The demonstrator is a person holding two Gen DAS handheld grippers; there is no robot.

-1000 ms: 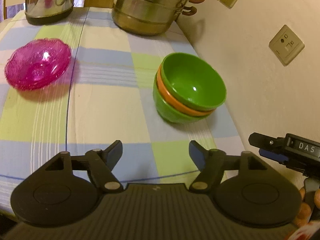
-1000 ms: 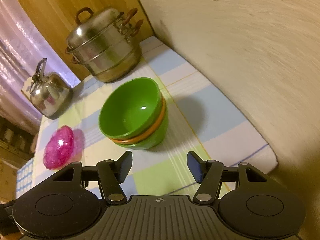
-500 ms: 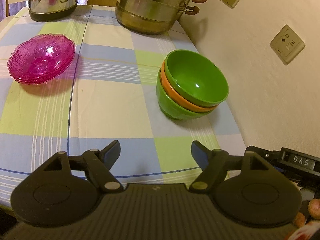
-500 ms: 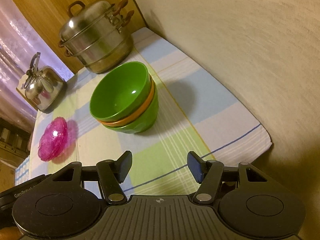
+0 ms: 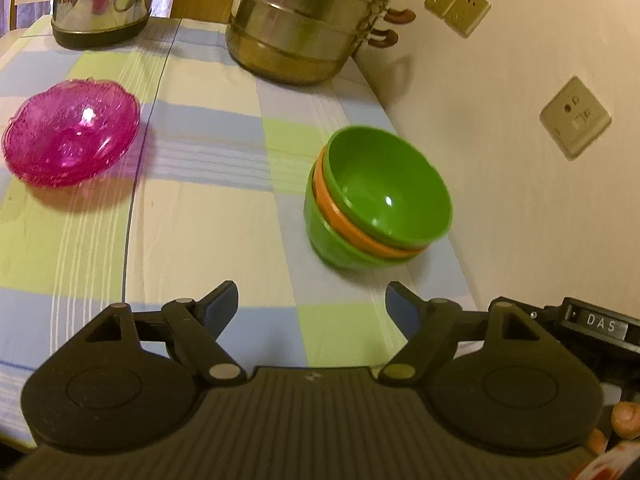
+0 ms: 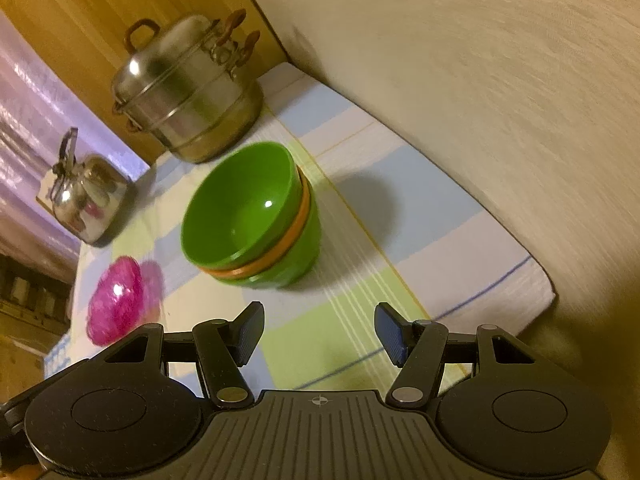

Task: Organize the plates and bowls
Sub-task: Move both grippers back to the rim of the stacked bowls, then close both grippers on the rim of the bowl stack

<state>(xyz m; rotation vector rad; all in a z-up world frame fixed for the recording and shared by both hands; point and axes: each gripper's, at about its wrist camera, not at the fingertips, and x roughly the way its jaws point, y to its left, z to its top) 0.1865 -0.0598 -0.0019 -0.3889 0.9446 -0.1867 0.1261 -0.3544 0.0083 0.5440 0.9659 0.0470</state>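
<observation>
Three nested bowls [image 5: 376, 204] at 1 o'clock | left gripper [image 5: 310, 300] jaws opening, empty | right gripper [image 6: 318, 330] spread, empty | step: stacking looks complete | next: verify.

Ahead and left of the left gripper [image 5: 310, 300], the kettle [image 5: 100, 4] is cut off by the top edge, as is the steamer pot [image 5: 304, 20] straight ahead. In the stack of bowls [image 5: 376, 204] only the rim of the orange bowl [image 5: 332, 208] shows; the rest is hidden between the green ones. At that gripper's right, fingertips [image 5: 626, 420] show at the frame edge, the hand itself hidden. Ahead of the right gripper [image 6: 318, 332], the pot and bowls are motion-blurred; the pink bowl [image 6: 116, 300] to its left is smeared.
</observation>
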